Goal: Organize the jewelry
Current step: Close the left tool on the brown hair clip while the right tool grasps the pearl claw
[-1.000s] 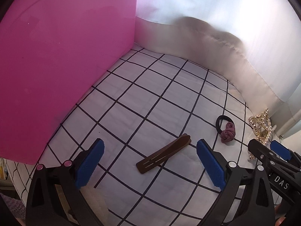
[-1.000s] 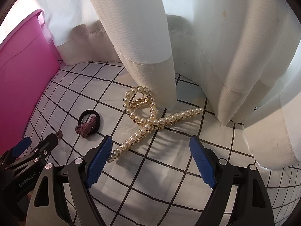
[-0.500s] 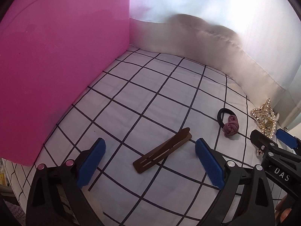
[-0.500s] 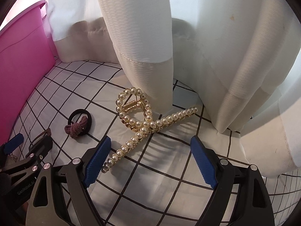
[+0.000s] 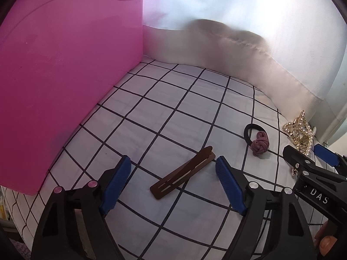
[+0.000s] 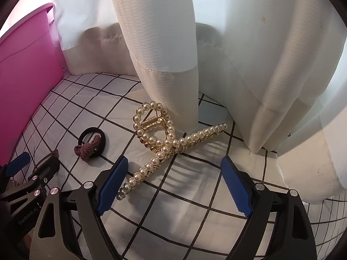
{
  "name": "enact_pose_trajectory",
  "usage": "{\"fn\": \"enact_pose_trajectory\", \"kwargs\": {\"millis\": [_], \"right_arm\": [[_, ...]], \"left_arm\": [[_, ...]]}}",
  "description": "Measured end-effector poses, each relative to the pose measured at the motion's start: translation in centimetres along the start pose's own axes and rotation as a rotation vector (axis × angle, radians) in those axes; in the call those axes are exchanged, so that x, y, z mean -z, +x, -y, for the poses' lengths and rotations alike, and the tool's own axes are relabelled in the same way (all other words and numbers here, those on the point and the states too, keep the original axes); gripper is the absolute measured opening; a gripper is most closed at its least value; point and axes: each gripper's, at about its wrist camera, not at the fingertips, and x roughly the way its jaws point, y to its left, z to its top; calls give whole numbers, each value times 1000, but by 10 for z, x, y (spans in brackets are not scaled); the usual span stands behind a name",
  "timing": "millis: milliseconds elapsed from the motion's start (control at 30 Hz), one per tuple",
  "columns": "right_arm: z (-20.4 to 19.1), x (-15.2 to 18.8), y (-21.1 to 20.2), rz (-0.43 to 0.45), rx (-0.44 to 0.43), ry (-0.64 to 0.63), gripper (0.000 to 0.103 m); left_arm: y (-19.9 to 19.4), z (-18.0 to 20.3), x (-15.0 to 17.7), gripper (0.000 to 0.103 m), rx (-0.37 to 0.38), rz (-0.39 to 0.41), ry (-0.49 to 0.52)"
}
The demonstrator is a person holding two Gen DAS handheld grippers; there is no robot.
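Barrette [image 5: 183,172]: brown, flat on the checked cloth [image 5: 173,108], lying between the left gripper's [image 5: 173,179] pads, untouched.
Left jaws: have just been closing, not yet gripping.
Pearl clip [image 6: 171,143]: on the cloth before the curtain [image 6: 164,43]; lower end just beside the right gripper's [image 6: 173,184] left pad.
Right jaws: released, holding nothing.
Hair tie [image 6: 92,144]: between barrette and clip.
Pink bin [image 5: 65,75]: at left.

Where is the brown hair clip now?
In the left wrist view, the brown hair clip lies flat on the checked cloth, between the open left claw pads, left of the hair tie.
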Motion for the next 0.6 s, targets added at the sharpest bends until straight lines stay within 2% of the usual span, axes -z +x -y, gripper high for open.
{"fn": "enact_pose_trajectory", "kwargs": {"millis": [67,100,133,200,233,300,333,367,600], "right_arm": [[-1,1,-1,5,-1,0,78],[-2,2,-3,11,1,-4,75],[-3,2,-5,15,6,-8,68],[-2,3,-9,22,12,-9,58],[0,3,-11,25,18,-6,49],[6,3,-14,30,29,-1,31],[10,3,-15,33,26,7,16],[14,4,-16,32,15,14,11],[25,9,-22,32,-55,47,9]], "left_arm": [[-2,2,1,62,1,11,8],[-4,2,1,51,5,17,13],[-5,4,2,38,10,22,21],[-9,8,3,25,11,29,41],[-9,10,3,20,11,30,46],[-12,9,5,15,8,29,44],[-14,8,6,13,11,26,36],[-15,7,6,13,18,23,28],[-24,-8,11,13,97,-20,-66]]}}
